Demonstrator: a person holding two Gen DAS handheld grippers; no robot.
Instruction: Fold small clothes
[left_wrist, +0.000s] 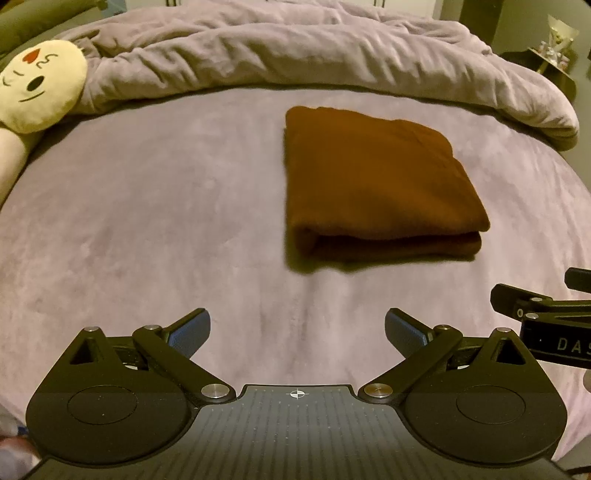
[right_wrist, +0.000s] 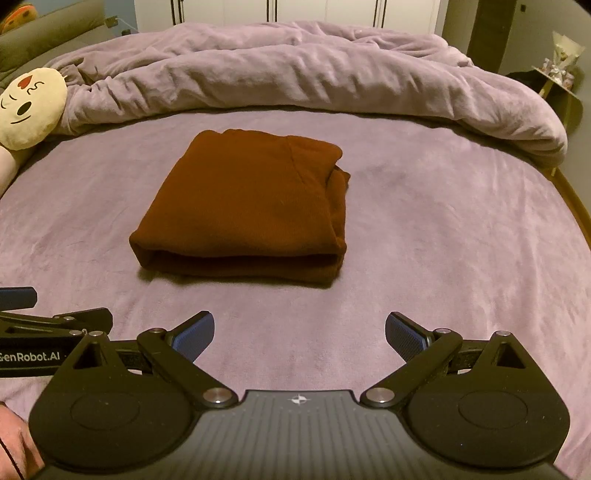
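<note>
Above the near edge of the bed (right_wrist: 424, 229), I hold my left gripper (left_wrist: 297, 334) and my right gripper (right_wrist: 299, 338) side by side, both with jaws spread wide apart and nothing between the blue pads (right_wrist: 195, 338). Neither touches the cloth. Ahead of them, near the middle of the lilac sheet, lies the brown garment (right_wrist: 251, 206), folded into a thick rectangle with its folded edge facing me. Beyond it a rumpled duvet (right_wrist: 295, 74) is heaped across the far side, and a cream plush pillow (right_wrist: 27, 110) with a face rests at the far left corner.
</note>
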